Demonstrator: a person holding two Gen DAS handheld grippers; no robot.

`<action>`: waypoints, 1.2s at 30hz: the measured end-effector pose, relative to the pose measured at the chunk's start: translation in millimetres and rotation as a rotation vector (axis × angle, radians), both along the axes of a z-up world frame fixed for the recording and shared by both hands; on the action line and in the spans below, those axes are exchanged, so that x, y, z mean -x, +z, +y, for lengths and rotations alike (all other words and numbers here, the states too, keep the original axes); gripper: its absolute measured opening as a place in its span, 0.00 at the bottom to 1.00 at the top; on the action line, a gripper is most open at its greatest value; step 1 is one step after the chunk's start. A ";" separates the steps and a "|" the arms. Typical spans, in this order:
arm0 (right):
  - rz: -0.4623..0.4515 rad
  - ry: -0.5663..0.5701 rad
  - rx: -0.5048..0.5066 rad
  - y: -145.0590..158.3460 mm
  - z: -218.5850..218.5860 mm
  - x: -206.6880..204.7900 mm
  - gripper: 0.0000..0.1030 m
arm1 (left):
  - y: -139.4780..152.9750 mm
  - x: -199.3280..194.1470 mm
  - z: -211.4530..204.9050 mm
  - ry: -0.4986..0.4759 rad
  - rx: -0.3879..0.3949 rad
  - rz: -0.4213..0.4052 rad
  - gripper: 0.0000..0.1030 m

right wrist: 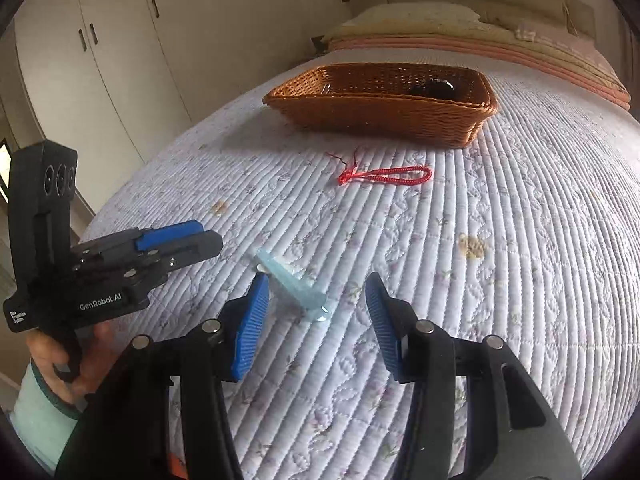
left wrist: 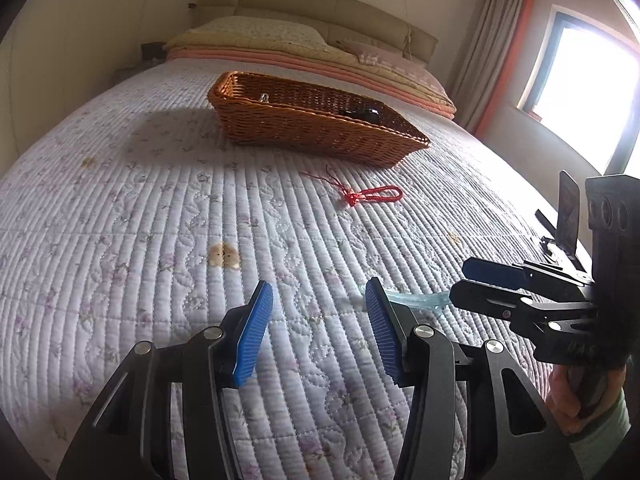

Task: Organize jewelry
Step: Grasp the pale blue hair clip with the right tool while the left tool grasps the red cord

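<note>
A brown woven wicker basket (left wrist: pixel 320 128) is seen on the quilted white bed (left wrist: pixel 160 208). A red braided cord loop (left wrist: pixel 376 194) lies near it. The left gripper (left wrist: pixel 320 320) is held with jaws apart, nothing between them.

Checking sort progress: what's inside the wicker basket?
The wicker basket holds a dark glossy item and a small silvery piece. The near wall hides the rest of the floor.

Dark item in basket (right wrist: pixel 434 89) unidentifiable; pale blue piece (left wrist: pixel 416 300) partly claw-hidden.
</note>
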State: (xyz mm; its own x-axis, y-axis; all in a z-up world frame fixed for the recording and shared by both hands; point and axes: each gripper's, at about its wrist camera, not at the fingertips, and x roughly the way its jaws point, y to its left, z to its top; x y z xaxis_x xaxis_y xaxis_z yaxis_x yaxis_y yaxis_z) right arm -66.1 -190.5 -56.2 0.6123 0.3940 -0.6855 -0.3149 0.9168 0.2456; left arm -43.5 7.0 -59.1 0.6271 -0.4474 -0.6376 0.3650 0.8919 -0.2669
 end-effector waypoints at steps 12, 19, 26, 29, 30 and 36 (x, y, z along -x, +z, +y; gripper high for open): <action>0.020 0.008 0.088 -23.4 36.9 -2.7 0.11 | 4.0 -9.1 -5.2 -0.019 -0.007 -0.007 0.46; -0.006 -0.165 0.141 -16.1 2.1 -17.2 0.10 | 8.2 -38.1 -28.9 -0.098 -0.012 0.014 0.46; -0.014 -0.365 0.123 -4.2 -56.0 -42.9 0.10 | 5.1 -94.5 -83.0 -0.208 -0.120 0.030 0.46; 0.014 -0.371 0.107 -8.6 -64.1 -56.1 0.10 | -3.2 -115.5 -105.4 -0.231 -0.181 0.045 0.45; 0.024 -0.361 0.098 -10.9 -64.8 -59.7 0.10 | -5.9 -119.7 -112.3 -0.242 -0.201 0.049 0.44; 0.029 -0.336 0.118 -18.3 -55.4 -60.2 0.10 | -14.3 -111.0 -133.2 -0.275 -0.299 0.027 0.05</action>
State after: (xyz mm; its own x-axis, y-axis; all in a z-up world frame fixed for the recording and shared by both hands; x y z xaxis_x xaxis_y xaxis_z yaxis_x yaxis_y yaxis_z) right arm -5.9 -245.9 -74.5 0.6737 0.0908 -0.7334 0.0151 0.9905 0.1365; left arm 67.5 -126.2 -73.4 0.4911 -0.3882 -0.7798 0.5968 0.8021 -0.0235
